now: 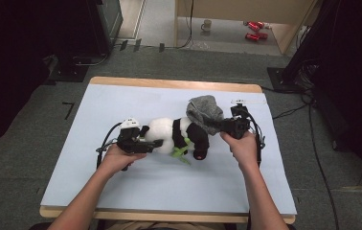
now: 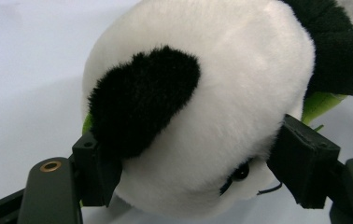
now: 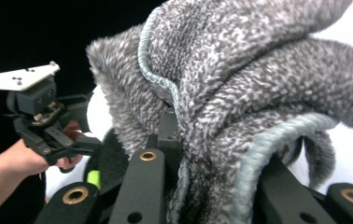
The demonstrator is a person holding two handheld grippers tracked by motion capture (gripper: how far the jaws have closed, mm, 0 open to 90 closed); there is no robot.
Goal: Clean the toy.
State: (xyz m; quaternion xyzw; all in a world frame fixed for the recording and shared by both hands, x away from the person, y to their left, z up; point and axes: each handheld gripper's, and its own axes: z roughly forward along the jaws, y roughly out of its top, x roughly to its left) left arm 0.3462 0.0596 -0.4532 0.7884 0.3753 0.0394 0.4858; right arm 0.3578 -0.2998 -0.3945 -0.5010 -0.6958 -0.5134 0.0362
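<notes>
Panda plush (image 1: 176,135) lies on its side mid-counter (image 1: 121,191), its head pinched between the jaws of your left hand-held gripper (image 1: 150,143), while your right hand-held gripper (image 1: 223,125) is clamped on the grey fleece hat (image 1: 205,113) beside its body. Soft fur gives, so the head may squirt free if you pull; the bunched hat could slip or snag the green leaf (image 1: 181,153).

This looks like a lab or recording room set up for data collection. A plain tabletop (image 1: 121,191) with a pale blue cover stands on grey carpet (image 1: 35,120), black cables (image 1: 313,139) trail across the floor, dark equipment stands (image 1: 73,62) flank it, and a mug (image 1: 207,25) and red cans (image 1: 255,29) sit beyond by a wooden partition (image 1: 246,9).
</notes>
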